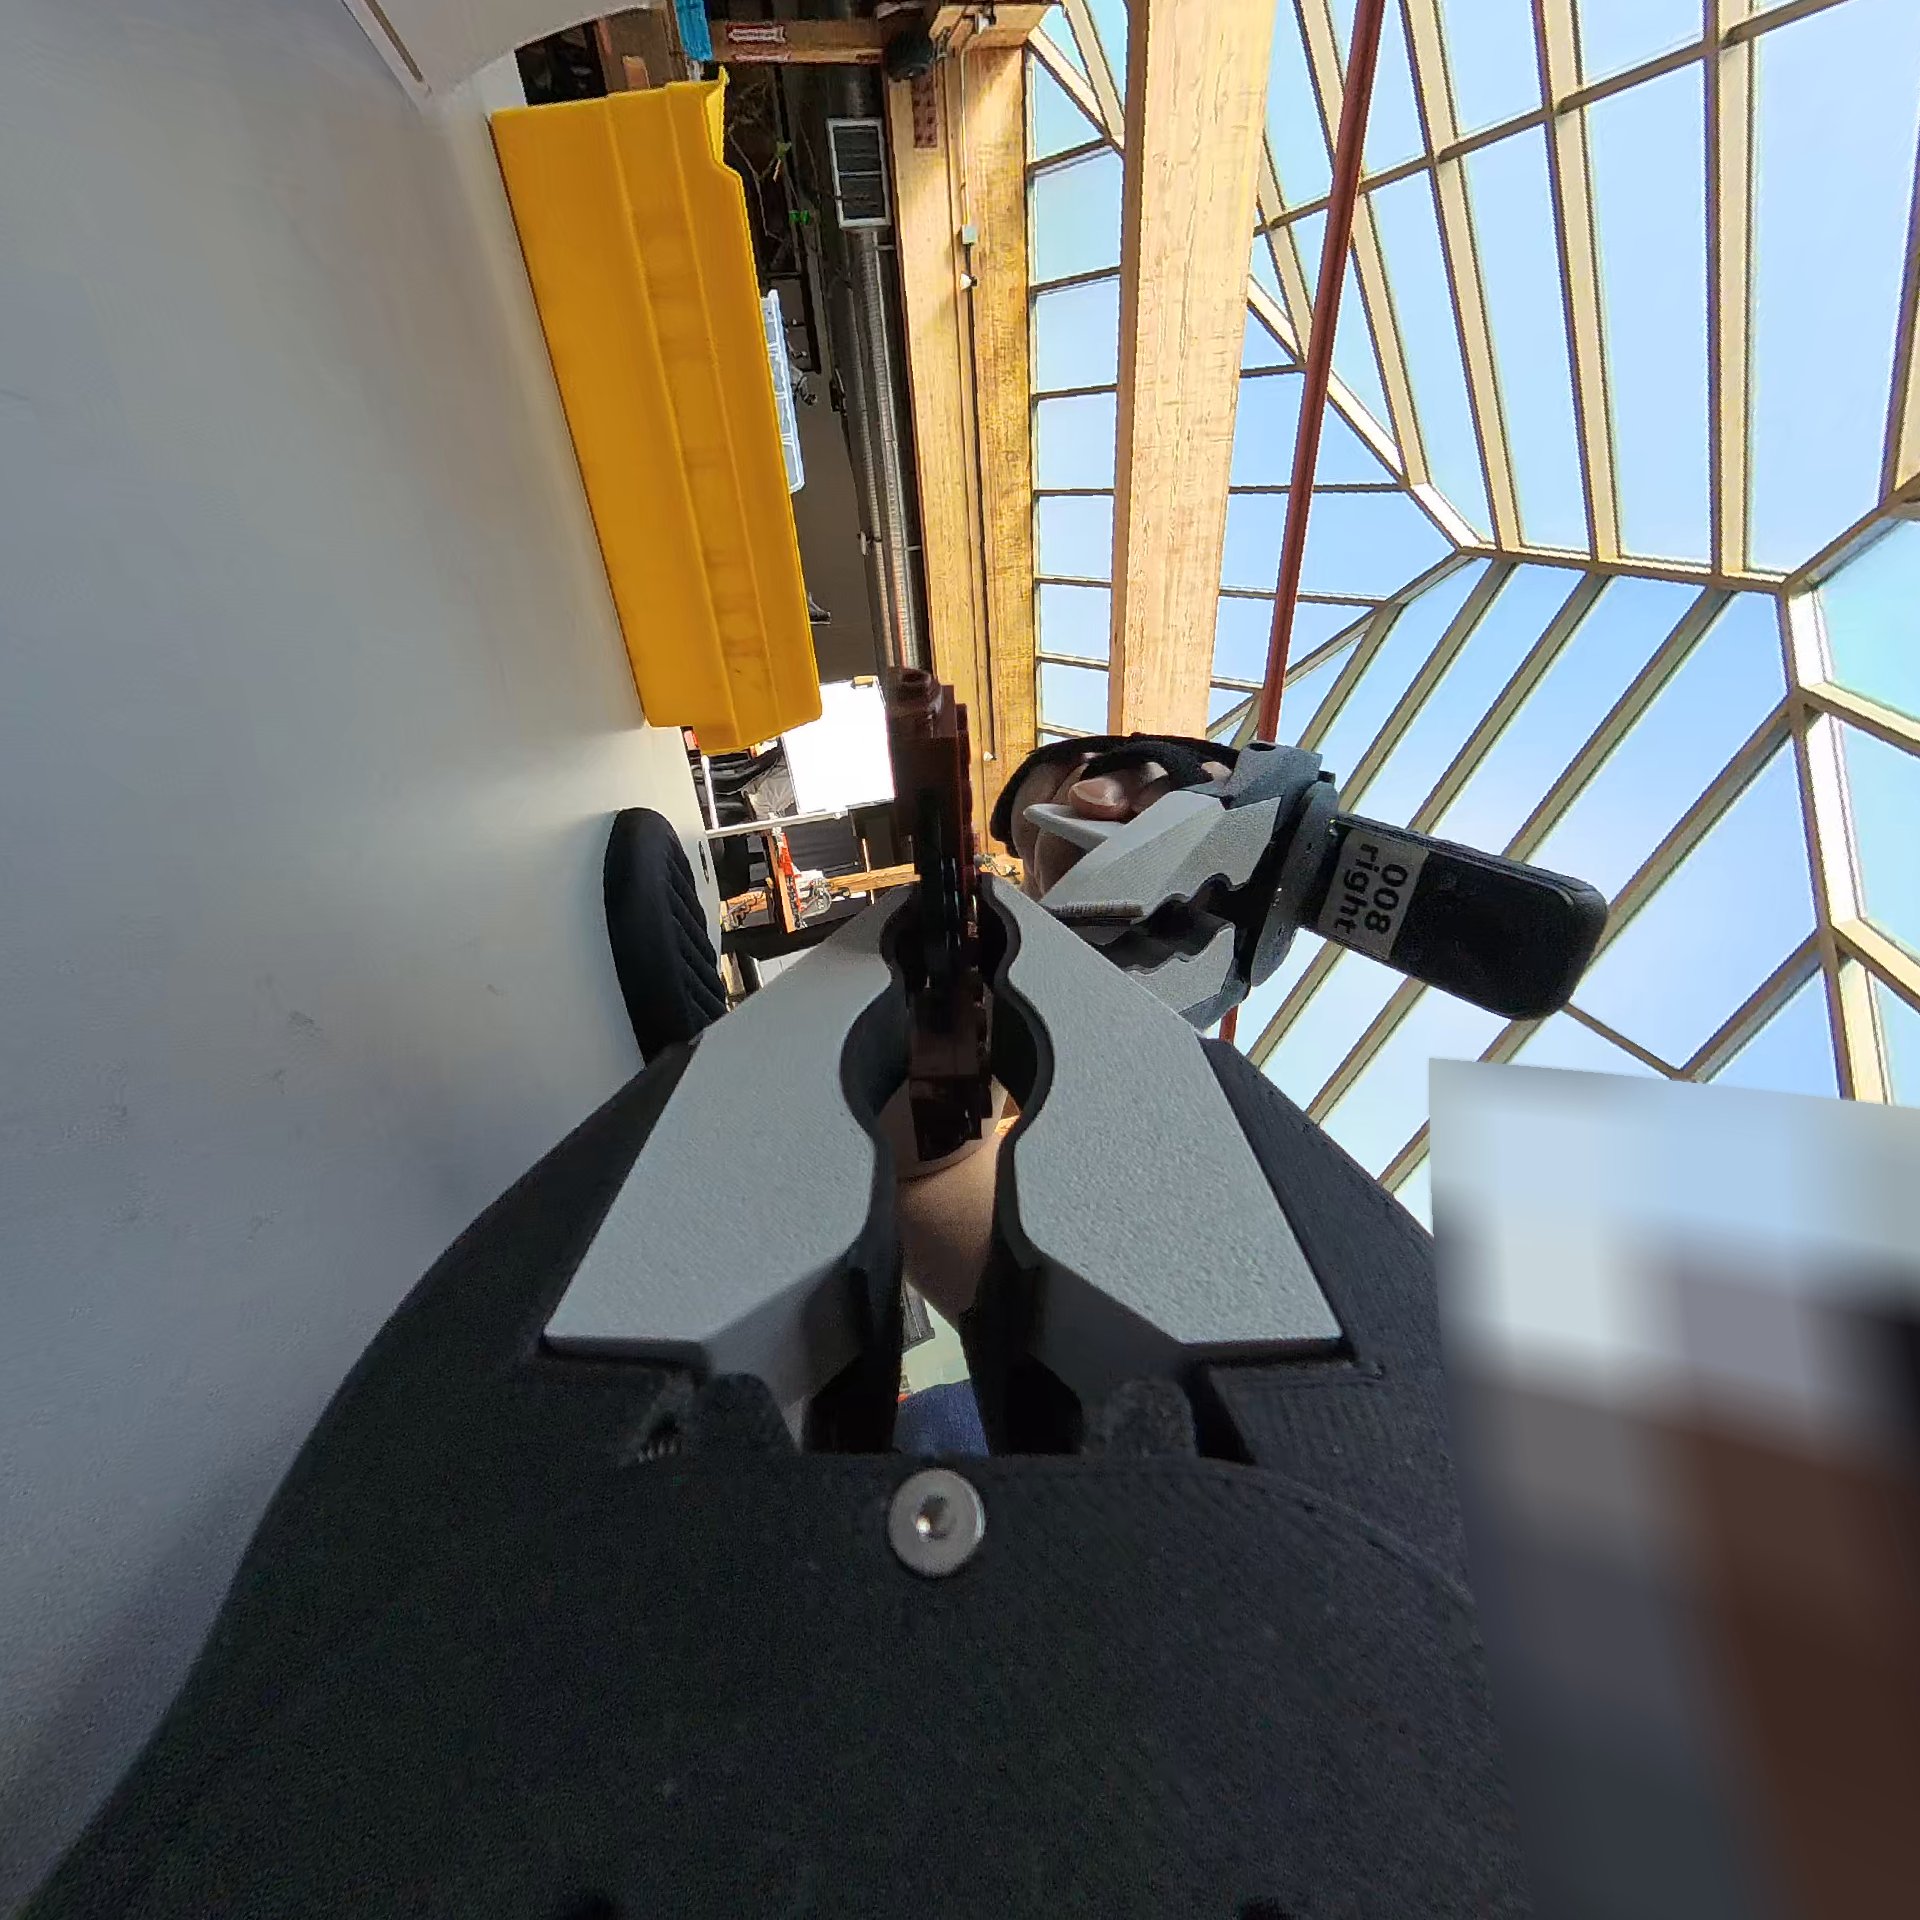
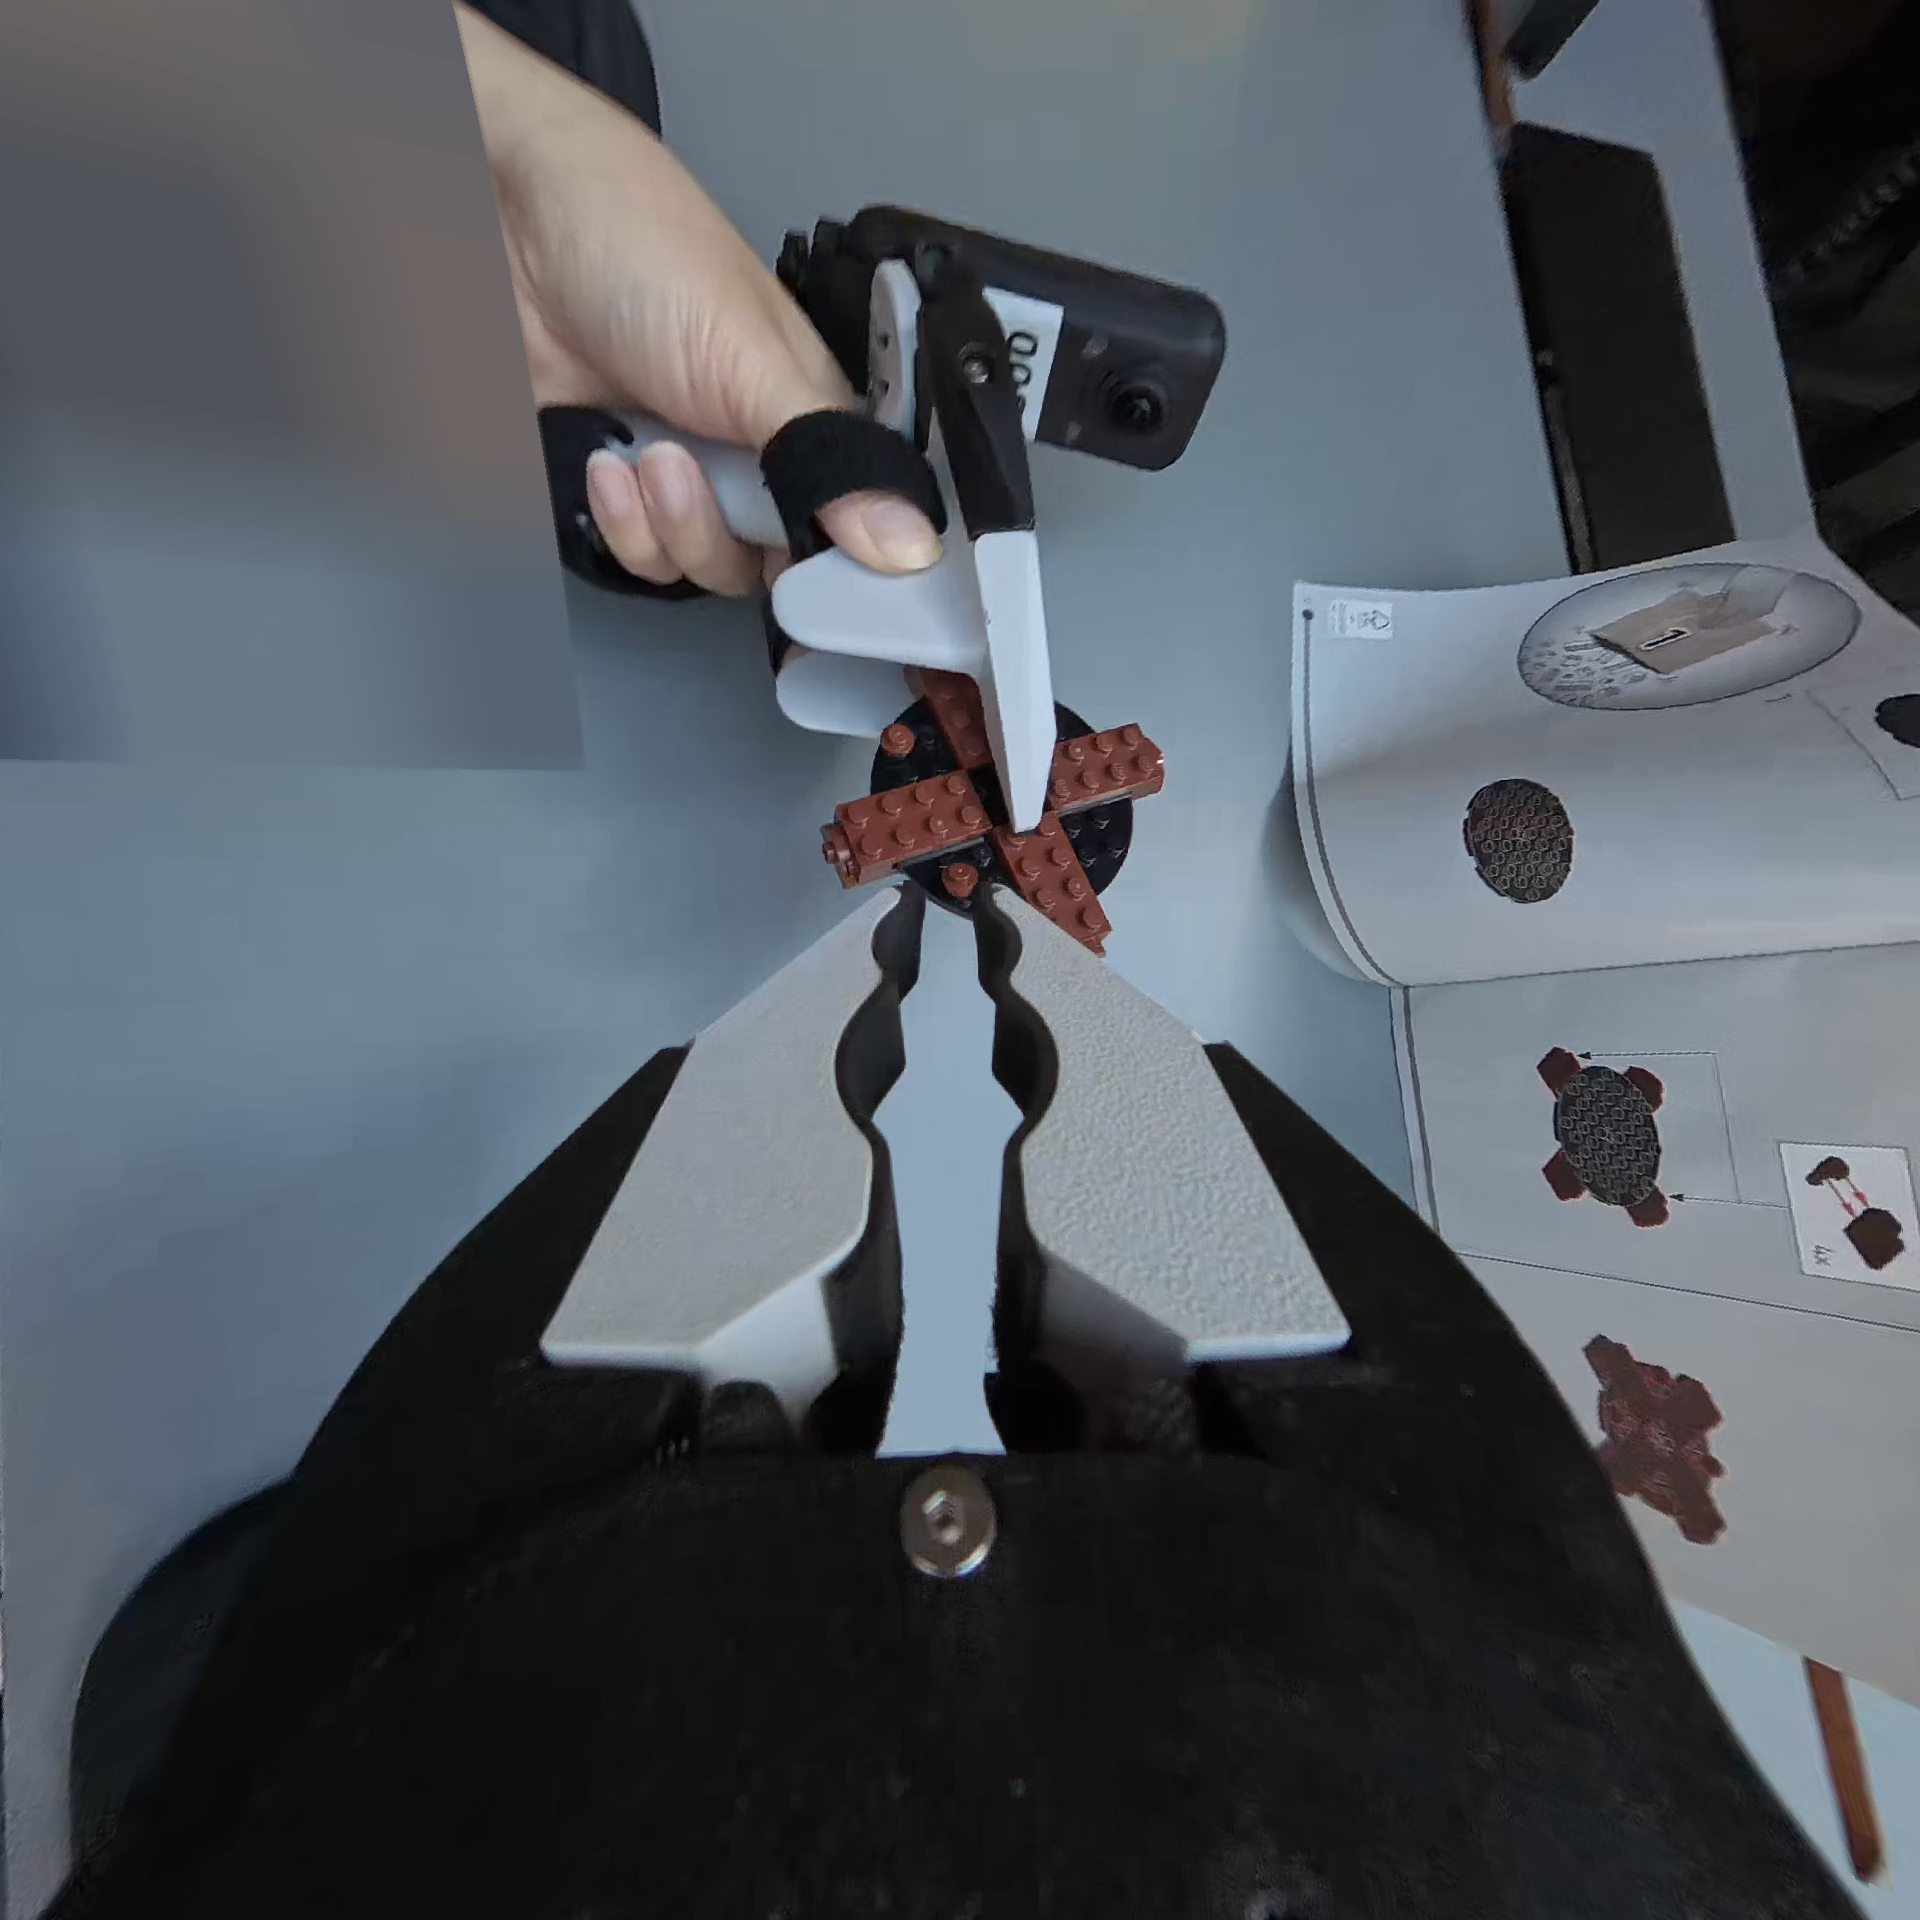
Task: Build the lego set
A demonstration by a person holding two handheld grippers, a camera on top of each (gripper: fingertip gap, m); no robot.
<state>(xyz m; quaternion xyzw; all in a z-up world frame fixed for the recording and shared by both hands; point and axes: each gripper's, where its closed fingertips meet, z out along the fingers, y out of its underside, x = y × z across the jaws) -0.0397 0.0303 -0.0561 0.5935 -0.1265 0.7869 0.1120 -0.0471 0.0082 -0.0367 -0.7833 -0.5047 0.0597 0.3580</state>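
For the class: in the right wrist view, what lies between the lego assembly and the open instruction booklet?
Nothing: the right wrist view shows only bare grey table between the black round plate with reddish-brown crossed bricks and the white instruction booklet.

My left wrist camera sits rolled sideways, looking along its fingers and upward at a glass roof [image 1: 1558, 364], table [image 1: 208, 727] on the left edge. My right wrist camera looks down onto the table [image 2: 312, 987], close in. Both share the lego assembly [image 1: 940, 883] [image 2: 997, 810] and see each other's gripper.
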